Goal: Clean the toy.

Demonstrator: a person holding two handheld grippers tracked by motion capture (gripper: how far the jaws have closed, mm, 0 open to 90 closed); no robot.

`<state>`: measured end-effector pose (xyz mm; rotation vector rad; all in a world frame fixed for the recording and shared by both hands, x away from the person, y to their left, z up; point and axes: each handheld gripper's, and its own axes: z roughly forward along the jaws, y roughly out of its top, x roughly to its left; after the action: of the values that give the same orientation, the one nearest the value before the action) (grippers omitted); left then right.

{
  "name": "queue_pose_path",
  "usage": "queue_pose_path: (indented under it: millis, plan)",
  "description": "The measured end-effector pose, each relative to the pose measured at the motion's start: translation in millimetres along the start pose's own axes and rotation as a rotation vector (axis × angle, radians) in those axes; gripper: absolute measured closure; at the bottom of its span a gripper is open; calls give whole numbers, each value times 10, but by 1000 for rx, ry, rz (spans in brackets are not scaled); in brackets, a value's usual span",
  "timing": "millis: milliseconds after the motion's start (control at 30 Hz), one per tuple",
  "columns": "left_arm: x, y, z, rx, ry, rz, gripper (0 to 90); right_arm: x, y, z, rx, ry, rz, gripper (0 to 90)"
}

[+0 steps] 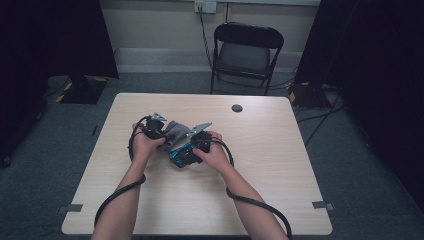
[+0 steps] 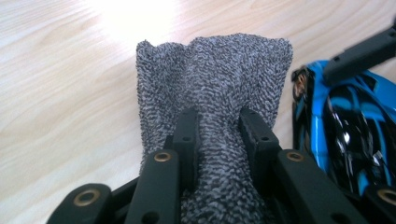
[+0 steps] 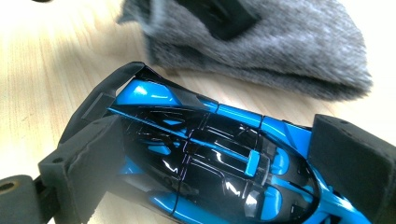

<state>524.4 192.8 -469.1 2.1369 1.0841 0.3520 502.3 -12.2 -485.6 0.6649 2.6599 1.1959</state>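
Left tongs (image 2: 219,123) are clenched on a grey knitted cloth (image 2: 215,79): the two black pads pinch a bunched fold of it between them, so the fabric narrows at the grip and fans out wider beyond the tips. Right tongs (image 3: 210,163) are clamped across a blue and black toy car (image 3: 205,163), one foam-faced pad pressed to each flank of its body.

From the high view, both tongs meet near the middle of the tabletop (image 1: 260,190), the left tongs (image 1: 167,131) with the cloth (image 1: 175,131) on the left and slightly farther away, the right tongs (image 1: 190,150) with the car (image 1: 181,157) just beside it on the right and nearer. Cloth and car lie close together; in the right gripper view the cloth (image 3: 280,51) sits just past the car's tail wing, and whether they touch I cannot tell.

The cloth is a speckled grey, loosely knitted, soft and crumpled. The car is glossy, low and sleek, with bright blue panels, a black roof and windows, and a dark rear wing. In the left gripper view the car (image 2: 345,121) shows at the right edge.
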Motion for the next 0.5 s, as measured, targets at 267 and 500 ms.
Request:
queue_pose_path:
  millis: [267,500]
  plan:
    - [-164,115,242,29,20,52,686,3,-6,1,-5,1,2,30]
    - [-223,143,321,-7,22,24,565,3,-6,1,-5,1,2,30]
